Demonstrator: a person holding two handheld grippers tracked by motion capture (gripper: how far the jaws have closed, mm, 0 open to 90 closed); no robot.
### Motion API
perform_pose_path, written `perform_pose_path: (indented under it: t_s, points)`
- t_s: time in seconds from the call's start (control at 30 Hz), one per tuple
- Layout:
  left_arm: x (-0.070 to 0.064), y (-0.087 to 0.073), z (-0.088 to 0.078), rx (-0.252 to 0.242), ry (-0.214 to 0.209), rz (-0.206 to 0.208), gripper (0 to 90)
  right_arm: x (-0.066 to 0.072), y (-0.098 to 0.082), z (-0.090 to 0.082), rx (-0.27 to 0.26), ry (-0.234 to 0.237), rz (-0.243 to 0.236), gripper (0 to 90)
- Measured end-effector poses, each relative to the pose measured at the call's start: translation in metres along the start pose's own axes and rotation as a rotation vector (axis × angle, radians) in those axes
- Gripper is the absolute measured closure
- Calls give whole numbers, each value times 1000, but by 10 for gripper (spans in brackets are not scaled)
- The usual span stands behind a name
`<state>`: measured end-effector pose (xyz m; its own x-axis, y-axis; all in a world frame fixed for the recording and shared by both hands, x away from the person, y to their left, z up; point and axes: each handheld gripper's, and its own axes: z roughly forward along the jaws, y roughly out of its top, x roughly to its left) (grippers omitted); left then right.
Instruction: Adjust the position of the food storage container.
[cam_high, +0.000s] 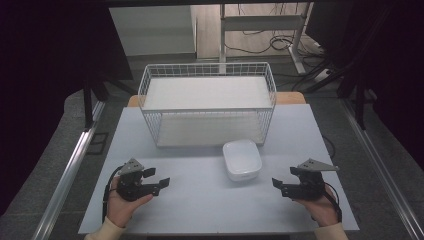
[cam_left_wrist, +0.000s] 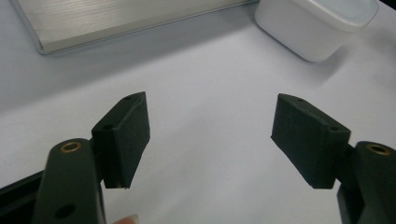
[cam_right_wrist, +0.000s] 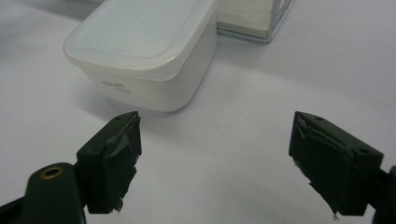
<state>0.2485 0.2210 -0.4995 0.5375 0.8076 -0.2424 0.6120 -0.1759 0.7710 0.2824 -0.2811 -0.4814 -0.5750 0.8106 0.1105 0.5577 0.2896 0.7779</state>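
On table: one container, two open tongs.

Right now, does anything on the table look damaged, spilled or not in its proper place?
Only one small thing: in the right gripper view, the pads of the right claw look frayed and peeling at the edges. The white lidded container sits upright and closed beside the wire rack, and nothing is spilled on the table.
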Motion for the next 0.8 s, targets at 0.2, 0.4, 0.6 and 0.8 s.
perform_pose_path:
  t_s: [0.2, 0.4, 0.6, 0.8]
  points:
    - [-1, -1, 0, 6, -4, 1, 274, 1, 1, -3, -9, 14, 11, 209]
    - [1, -2, 0, 4, -21, -19, 274, 1, 3, -5, -22, 25, 23, 232]
    - [2, -2, 0, 4, -19, -24, 274, 0, 5, -9, -39, 32, 31, 249]
    - [2, -2, 0, 1, -19, -21, 275, 1, 6, -9, -40, 34, 26, 252]
